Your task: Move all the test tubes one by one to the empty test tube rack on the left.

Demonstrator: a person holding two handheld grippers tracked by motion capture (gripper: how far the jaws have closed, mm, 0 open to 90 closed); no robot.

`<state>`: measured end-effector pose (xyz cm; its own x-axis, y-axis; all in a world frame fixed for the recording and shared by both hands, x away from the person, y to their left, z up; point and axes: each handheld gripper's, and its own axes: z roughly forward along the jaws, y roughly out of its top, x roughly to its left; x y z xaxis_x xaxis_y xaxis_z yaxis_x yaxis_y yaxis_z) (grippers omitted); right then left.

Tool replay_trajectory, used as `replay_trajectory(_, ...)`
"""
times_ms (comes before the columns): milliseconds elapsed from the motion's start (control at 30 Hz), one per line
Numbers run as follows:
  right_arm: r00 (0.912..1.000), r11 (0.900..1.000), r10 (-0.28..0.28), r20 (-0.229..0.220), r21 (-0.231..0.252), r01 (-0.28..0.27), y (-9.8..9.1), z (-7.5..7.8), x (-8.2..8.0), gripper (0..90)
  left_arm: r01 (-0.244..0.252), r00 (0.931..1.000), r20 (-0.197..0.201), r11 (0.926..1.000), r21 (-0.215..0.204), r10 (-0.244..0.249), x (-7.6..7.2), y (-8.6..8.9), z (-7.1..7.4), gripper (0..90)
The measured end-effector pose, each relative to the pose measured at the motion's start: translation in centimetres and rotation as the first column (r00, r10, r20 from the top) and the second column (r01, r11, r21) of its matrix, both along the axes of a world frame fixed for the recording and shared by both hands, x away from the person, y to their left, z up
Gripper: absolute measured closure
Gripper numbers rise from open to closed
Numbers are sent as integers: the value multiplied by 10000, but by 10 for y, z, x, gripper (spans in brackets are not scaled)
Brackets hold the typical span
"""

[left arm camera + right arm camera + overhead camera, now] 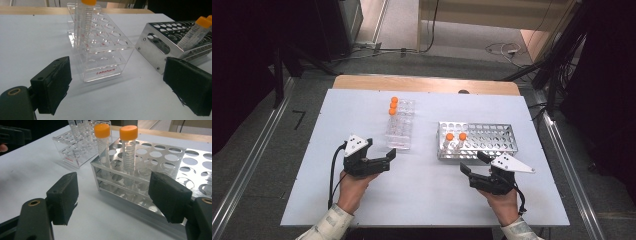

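A clear acrylic tube rack (400,125) stands mid-table with three orange-capped tubes (393,105) at its far end. To its right a metal rack (477,141) holds two orange-capped tubes (450,137) in its near-left corner. My left gripper (388,160) rests just short of the clear rack's near end, open and holding nothing. In the left gripper view the clear rack (105,57) sits ahead between the open jaws. My right gripper (473,164) is open in front of the metal rack's near-left corner. In the right gripper view the two tubes (128,150) stand just beyond its jaws.
The white table top (427,200) carries both racks, and a wooden strip (427,84) runs along its far edge. Most holes of the metal rack (175,157) hold no tube. Cables and dark equipment lie on the floor behind the table.
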<state>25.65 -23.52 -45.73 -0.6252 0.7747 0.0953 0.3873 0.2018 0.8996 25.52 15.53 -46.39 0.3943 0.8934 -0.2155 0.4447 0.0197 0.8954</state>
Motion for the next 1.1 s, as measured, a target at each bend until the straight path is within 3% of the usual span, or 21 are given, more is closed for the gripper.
replay_trajectory(267, 9997, 9996, -259, -32, -62, 259, -3, -1, 4, 246, 214, 9996, -204, 9998, 16, -214, -6, 1, -4, 55)
replay_trajectory(600, 9979, 9979, -638, 72, -132, 639, -1, -2, 17, 282, 630, 9980, -54, 9980, -20, -630, -13, -2, -3, 48)
replay_trajectory(900, 9972, 9970, -716, 216, -274, 722, 10, -1, 32, 317, 514, 9987, -48, 9986, -130, -515, -11, -1, -4, 51)
replay_trajectory(1100, 9974, 9971, -672, 260, -343, 681, 15, -2, 41, 398, 508, 9987, -22, 9986, -128, -508, -9, -4, -5, 53)
